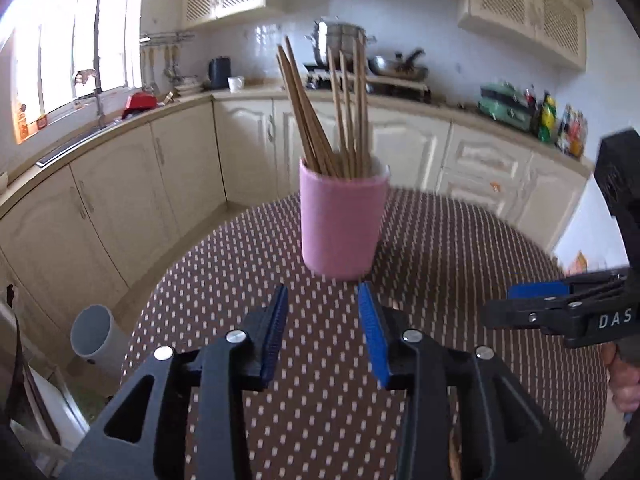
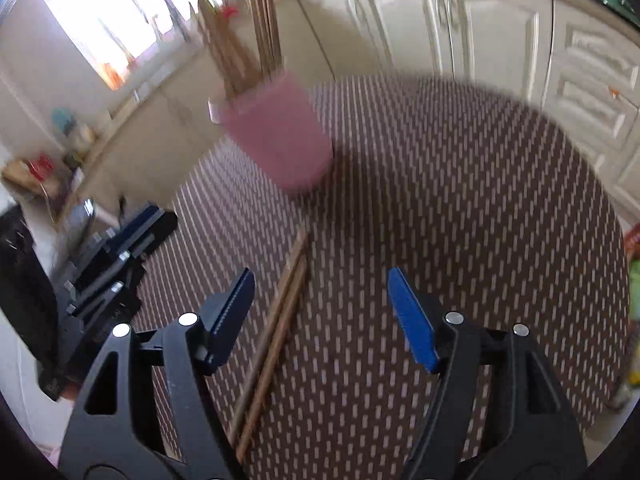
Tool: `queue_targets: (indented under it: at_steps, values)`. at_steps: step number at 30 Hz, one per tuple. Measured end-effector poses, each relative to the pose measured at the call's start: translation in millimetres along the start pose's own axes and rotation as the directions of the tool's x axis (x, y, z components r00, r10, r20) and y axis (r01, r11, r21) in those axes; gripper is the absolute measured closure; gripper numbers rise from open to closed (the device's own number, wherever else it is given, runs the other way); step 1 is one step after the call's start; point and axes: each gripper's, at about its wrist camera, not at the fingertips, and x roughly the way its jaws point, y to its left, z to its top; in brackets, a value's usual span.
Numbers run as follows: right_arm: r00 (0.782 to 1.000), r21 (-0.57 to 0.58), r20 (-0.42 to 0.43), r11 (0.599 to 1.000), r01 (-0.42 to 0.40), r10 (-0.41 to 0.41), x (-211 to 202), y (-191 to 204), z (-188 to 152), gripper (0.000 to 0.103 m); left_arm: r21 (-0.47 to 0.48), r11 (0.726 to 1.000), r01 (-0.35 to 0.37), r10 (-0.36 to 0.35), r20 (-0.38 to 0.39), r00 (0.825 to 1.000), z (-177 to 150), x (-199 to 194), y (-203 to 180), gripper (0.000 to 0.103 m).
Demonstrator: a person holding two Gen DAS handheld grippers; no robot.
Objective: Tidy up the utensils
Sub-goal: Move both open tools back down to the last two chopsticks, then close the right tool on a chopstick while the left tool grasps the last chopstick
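A pink cup stands upright on the round table's brown dotted cloth, with several wooden chopsticks standing in it. My left gripper is open just in front of the cup, with nothing between its blue pads. From the right edge, my right gripper reaches in. In the right wrist view the right gripper is open wide over two loose chopsticks lying on the cloth, nearer its left finger; the pads do not press on them. The blurred cup is further back and left, and the left gripper is at the left edge.
Cream kitchen cabinets and a counter curve around behind the table. A grey cylinder stands on the floor at the left. Bottles crowd the counter at the right, and a bright window is at the left.
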Motion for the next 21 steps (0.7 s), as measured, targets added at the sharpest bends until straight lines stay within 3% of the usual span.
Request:
queue_targets:
  at_steps: [5,8,12,17,21]
  values:
    - [0.987,-0.045,-0.134,0.995,0.086,-0.091,12.5,17.3,-22.9,0.034,0.023,0.998,0.066,-0.063,-0.128,0.990,-27.8,-7.1,1.3,0.066]
    - [0.976,-0.030,-0.203,0.996,0.080,-0.084,22.1,25.3,-34.3,0.034,0.041,0.994,0.099,-0.090,-0.179,0.980,-41.7,-11.3,-0.5,0.066]
    - [0.964,0.010,-0.239,0.992,0.127,-0.121,31.0,24.9,-43.9,0.034,0.096,0.994,0.058,-0.040,-0.177,0.983,-55.6,-23.7,-2.5,0.066]
    - [0.960,0.016,-0.245,0.989,0.145,-0.137,34.9,37.5,-48.5,0.034,0.085,0.995,0.042,-0.027,-0.180,0.983,-63.7,-32.2,2.7,0.066]
    - [0.943,-0.018,-0.250,0.974,0.224,-0.221,46.0,63.1,-54.6,0.034,0.085,0.996,0.009,0.005,-0.166,0.986,-64.3,-38.3,6.5,0.066]
